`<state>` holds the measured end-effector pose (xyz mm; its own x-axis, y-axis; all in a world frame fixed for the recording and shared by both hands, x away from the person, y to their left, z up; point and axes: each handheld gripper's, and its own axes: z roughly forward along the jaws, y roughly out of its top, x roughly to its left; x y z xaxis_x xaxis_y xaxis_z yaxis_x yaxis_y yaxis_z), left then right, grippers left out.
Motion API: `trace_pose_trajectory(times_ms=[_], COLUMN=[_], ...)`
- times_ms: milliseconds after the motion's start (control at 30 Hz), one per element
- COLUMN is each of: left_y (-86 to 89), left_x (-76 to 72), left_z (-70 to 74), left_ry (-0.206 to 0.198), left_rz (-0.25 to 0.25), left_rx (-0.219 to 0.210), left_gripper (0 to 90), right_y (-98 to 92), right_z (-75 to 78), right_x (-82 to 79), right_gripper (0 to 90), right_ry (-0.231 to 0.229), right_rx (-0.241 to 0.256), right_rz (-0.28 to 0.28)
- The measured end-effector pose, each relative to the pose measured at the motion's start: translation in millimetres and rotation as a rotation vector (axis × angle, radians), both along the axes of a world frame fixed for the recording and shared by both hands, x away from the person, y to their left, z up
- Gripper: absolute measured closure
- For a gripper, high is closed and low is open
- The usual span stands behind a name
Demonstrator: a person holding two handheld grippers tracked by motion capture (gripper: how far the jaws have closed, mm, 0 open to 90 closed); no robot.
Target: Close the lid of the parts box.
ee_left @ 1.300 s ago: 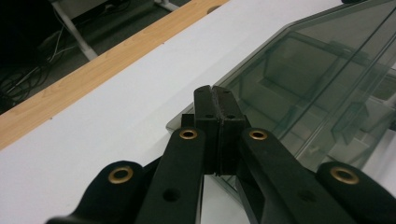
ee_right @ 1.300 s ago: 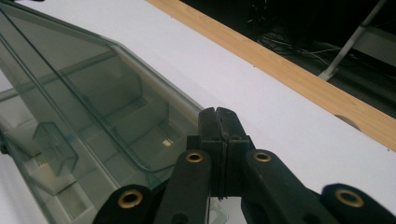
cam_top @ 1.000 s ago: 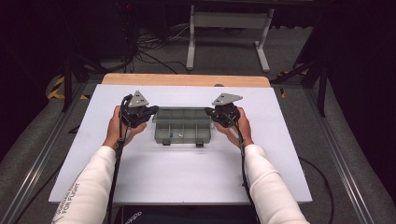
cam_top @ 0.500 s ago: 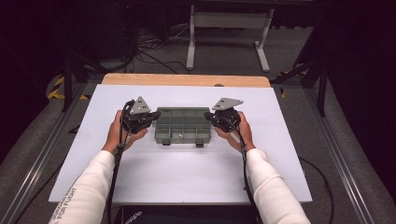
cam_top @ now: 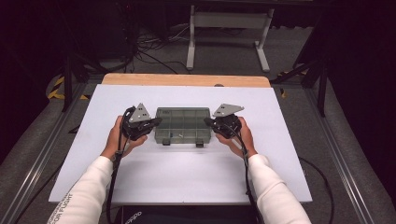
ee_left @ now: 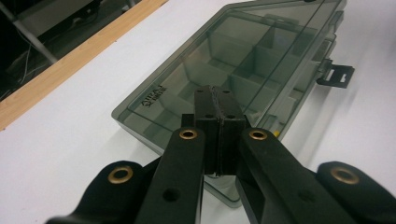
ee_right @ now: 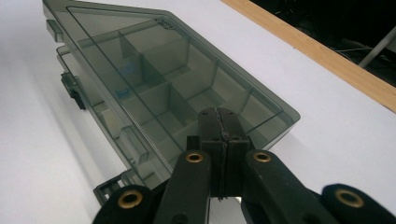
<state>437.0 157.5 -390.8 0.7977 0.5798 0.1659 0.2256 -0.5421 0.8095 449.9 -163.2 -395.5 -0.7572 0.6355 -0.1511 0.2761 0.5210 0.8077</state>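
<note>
A smoky grey see-through compartment box [cam_top: 183, 125] lies closed on the white table, its two black latches facing the person. My left gripper [cam_top: 156, 122] is at the box's left end and my right gripper [cam_top: 208, 122] at its right end, both pointing inward. In the left gripper view the shut jaws of my left gripper [ee_left: 215, 92] reach over the corner of the box lid [ee_left: 243, 51], with nothing between them. In the right gripper view my right gripper [ee_right: 218, 113] is also shut and empty, over the opposite corner of the lid [ee_right: 154, 60]. Whether either touches the lid is unclear.
The white table top [cam_top: 187, 182] ends in a wooden strip [cam_top: 187, 80] at the far side. A black latch [ee_left: 338, 74] hangs loose from the box front. Something small and yellow [ee_left: 276, 134] lies in one compartment. Dark floor, cables and a metal stand lie beyond.
Both grippers have drawn a little nearer to the person and settled at the two ends of the box. The box has not moved.
</note>
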Motion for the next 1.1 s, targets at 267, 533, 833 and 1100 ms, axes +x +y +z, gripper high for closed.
trace_pose_trajectory(times_ms=[267, 533, 833, 1100], left_y=[0.5, 1.0, -0.5, -1.5], left_x=[-6.0, -10.6, -14.6, -16.2], left_z=[-5.7, -13.8, -21.3, -29.5], left_ry=[-0.006, -0.006, -0.010, -0.002], left_rz=[-0.009, -0.013, -0.021, -0.025], left_rx=[0.004, 0.017, 0.018, 0.036], left_gripper=[89.6, 89.6, 89.5, 89.5], right_y=[-1.5, -0.6, 0.6, 0.8], right_z=[-4.8, -10.3, -18.1, -21.6], right_x=[-5.3, -10.1, -12.3, -13.9], right_gripper=[90.0, 90.0, 90.0, 90.0], right_ry=[0.002, 0.013, 0.021, 0.025], right_rx=[0.001, 0.002, -0.009, -0.012], right_rz=[0.013, 0.021, 0.023, 0.022])
